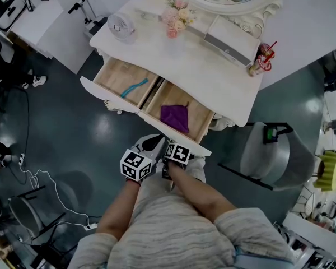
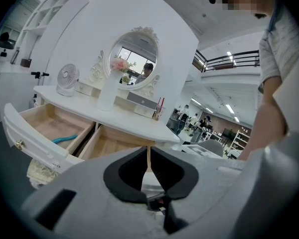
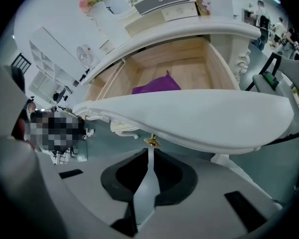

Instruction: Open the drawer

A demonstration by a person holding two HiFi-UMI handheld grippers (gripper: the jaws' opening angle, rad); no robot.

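The right drawer (image 3: 199, 118), holding a purple cloth (image 3: 156, 86), stands pulled well out on the near side of the table (image 1: 213, 66); the right gripper (image 3: 150, 152) pinches its gold knob (image 3: 150, 142) only at the jaw tips, so a skewed pull could slip off. The left gripper (image 2: 148, 158) sits closed, empty

In the left drawer (image 1: 113, 73), a tool (image 1: 134, 87); in the right drawer (image 1: 200, 115) beside it, a cloth (image 1: 175, 118). On the tabletop (image 1: 196, 60) behind: fan (image 1: 121, 26) left, flowers (image 1: 178, 14) middle, cup (image 1: 261, 58) right.
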